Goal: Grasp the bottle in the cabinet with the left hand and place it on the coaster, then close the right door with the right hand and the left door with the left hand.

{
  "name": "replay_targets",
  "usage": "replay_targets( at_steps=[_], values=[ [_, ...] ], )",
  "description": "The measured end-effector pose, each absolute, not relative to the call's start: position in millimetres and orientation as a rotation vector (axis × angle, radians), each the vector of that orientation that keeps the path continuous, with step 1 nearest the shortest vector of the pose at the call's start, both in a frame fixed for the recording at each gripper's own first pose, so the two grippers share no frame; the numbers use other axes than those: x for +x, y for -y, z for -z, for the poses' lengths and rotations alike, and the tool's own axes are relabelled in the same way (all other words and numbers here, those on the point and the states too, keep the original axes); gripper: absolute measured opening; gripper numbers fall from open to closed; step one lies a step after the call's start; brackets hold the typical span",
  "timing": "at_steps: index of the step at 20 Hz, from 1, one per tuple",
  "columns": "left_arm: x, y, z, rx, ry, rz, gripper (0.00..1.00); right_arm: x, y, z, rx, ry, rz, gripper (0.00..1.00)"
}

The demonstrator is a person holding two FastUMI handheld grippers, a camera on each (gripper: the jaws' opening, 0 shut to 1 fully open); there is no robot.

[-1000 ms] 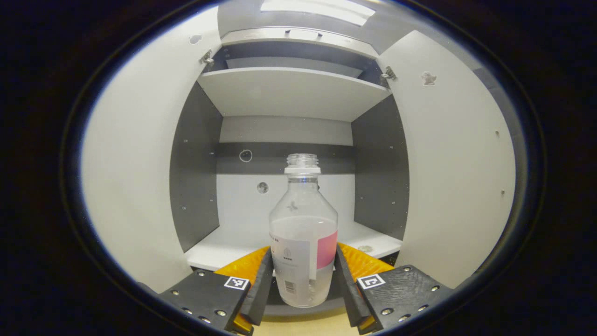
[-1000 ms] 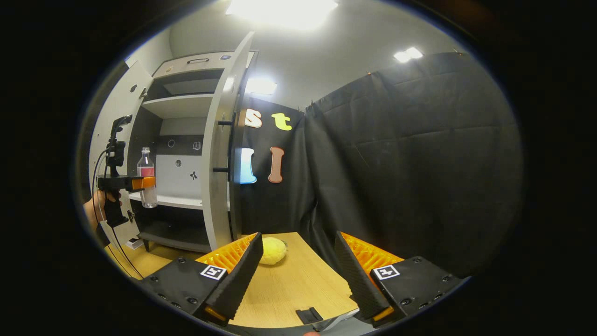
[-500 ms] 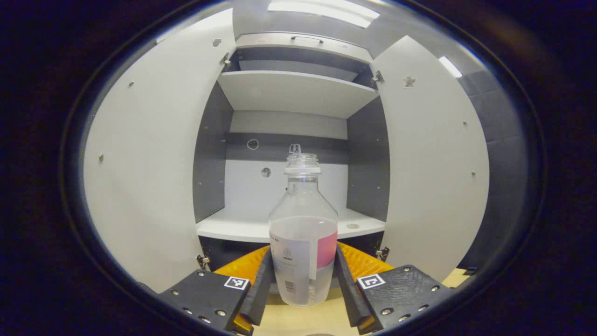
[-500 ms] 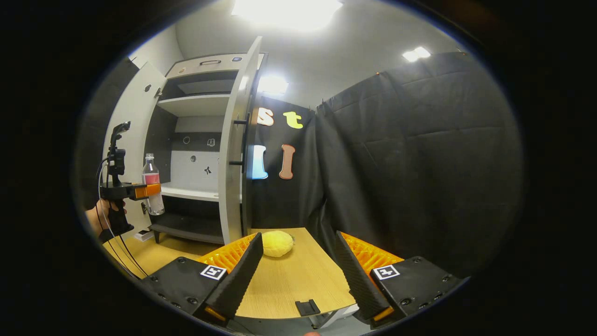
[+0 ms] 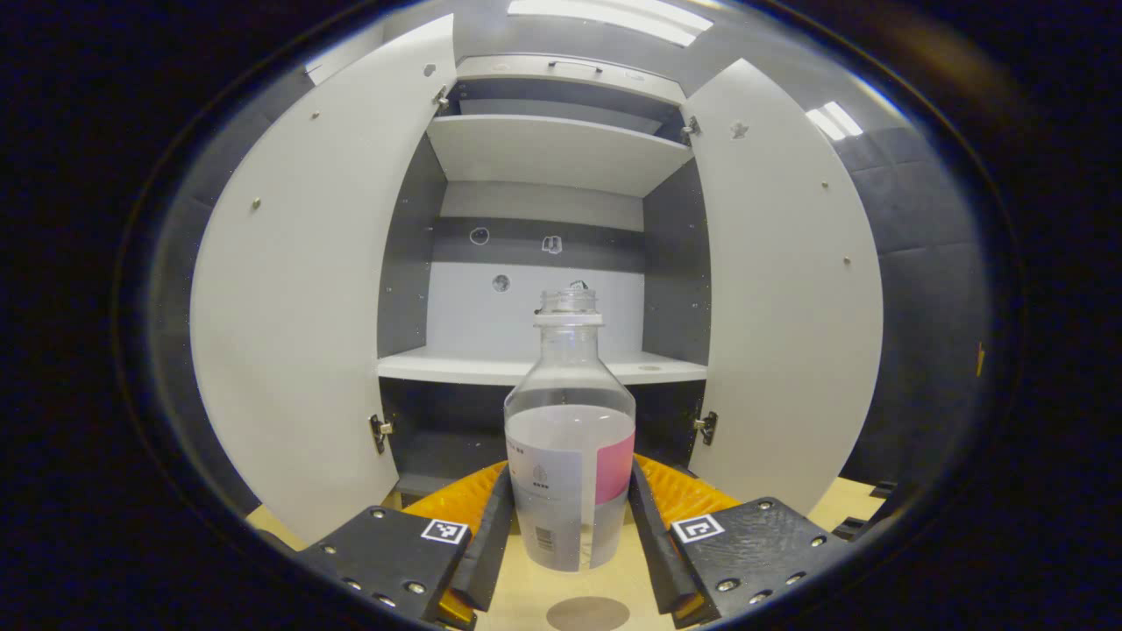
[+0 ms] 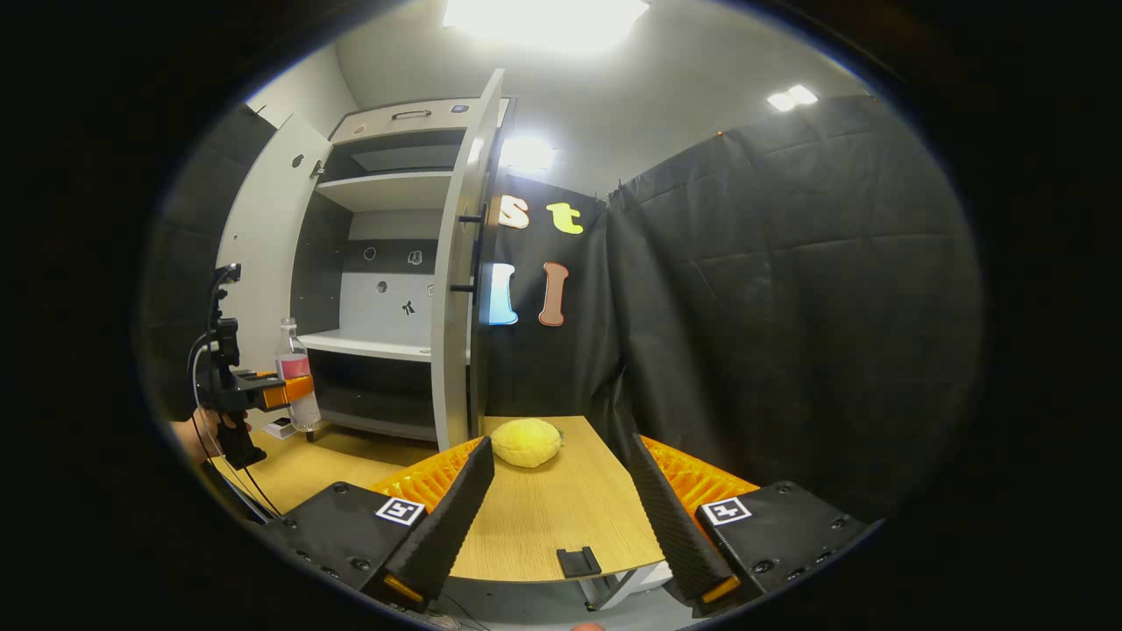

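Observation:
A clear bottle (image 5: 570,438) with a white and pink label, no cap and some liquid inside stands upright between the fingers of my left gripper (image 5: 568,526), which is shut on it. It hangs in front of the open cabinet (image 5: 543,263), above the wooden table. A round grey coaster (image 5: 587,613) lies on the table just below the bottle. Both cabinet doors, left door (image 5: 298,298) and right door (image 5: 780,298), stand open. In the right gripper view the left gripper (image 6: 294,392) holds the bottle (image 6: 296,372) at the far left. My right gripper (image 6: 561,517) is open over the table.
A yellow soft lump (image 6: 526,441) lies on the wooden table (image 6: 535,517) near the right door's edge (image 6: 456,280). A small black clip (image 6: 578,561) sits at the table's front edge. Black cloth walls stand to the right. A hand (image 6: 197,434) grips the left gripper's handle.
The left gripper has drawn the bottle back out of the cabinet and lower over the table; the coaster has come into view beneath it. The right gripper stayed open, shifting slightly.

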State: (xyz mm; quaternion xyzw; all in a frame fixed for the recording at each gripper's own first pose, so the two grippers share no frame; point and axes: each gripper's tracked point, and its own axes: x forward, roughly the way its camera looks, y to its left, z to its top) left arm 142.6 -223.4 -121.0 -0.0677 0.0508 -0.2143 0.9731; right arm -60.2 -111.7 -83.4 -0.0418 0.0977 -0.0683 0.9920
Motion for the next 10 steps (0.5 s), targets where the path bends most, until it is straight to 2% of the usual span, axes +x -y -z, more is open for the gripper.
replay_targets(
  at_steps=[8,9,10],
  values=[
    [118,245,182,-0.133,-0.169,0.487,0.69,-66,114,94,-0.081,-0.222,0.143,0.96],
    [115,247,192,-0.136,-0.179,0.491,0.73,-67,114,97,-0.087,-0.229,0.143,0.97],
    [112,248,201,-0.133,-0.187,0.488,0.69,-68,113,98,-0.093,-0.234,0.143,0.99]
  ],
)
